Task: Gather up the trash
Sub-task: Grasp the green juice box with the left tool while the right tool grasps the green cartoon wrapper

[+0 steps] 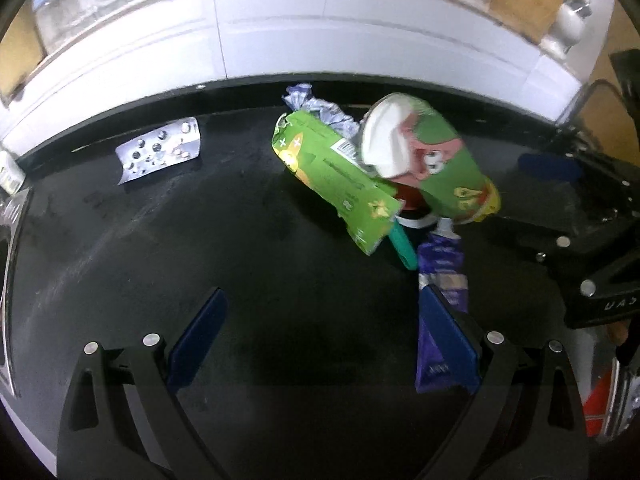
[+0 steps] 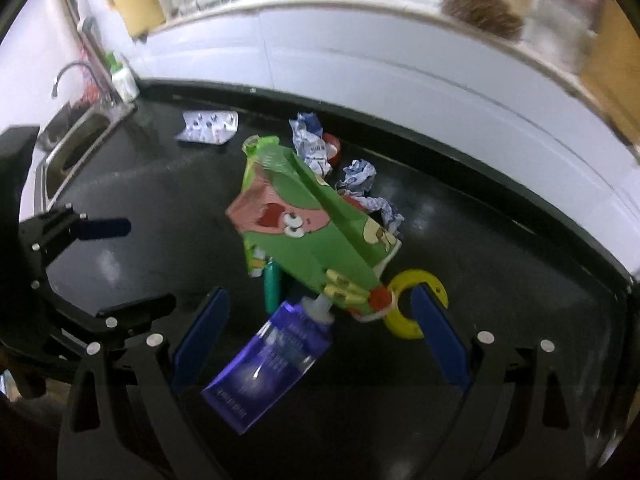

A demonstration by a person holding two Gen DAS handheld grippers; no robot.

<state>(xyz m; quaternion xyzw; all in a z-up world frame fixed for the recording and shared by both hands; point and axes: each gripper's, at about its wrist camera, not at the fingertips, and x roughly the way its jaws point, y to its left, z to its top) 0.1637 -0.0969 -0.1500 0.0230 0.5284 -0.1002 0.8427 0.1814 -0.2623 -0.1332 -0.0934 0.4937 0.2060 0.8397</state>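
Both grippers are spread wide and holding nothing, hovering over the black countertop (image 1: 140, 260). The trash is heaped around the middle: a crushed green juice carton (image 2: 304, 224) lying on top, a flattened purple tube (image 2: 268, 364) poking out toward the near edge, crumpled foil wrappers (image 2: 312, 140) behind it toward the back edge, plus a teal cap-like piece (image 2: 271, 286) and a yellow ring (image 2: 412, 300). An emptied blister pack (image 1: 160, 150) sits apart, toward the back-left. The right gripper (image 2: 316, 336) has the tube and the carton's corner between its fingers, while the left gripper (image 1: 320, 336) only has the tube's tail against one finger. Risk, I'd say: closing now could catch carton and tube together, and the slick tube could squirt out or drag the pile.
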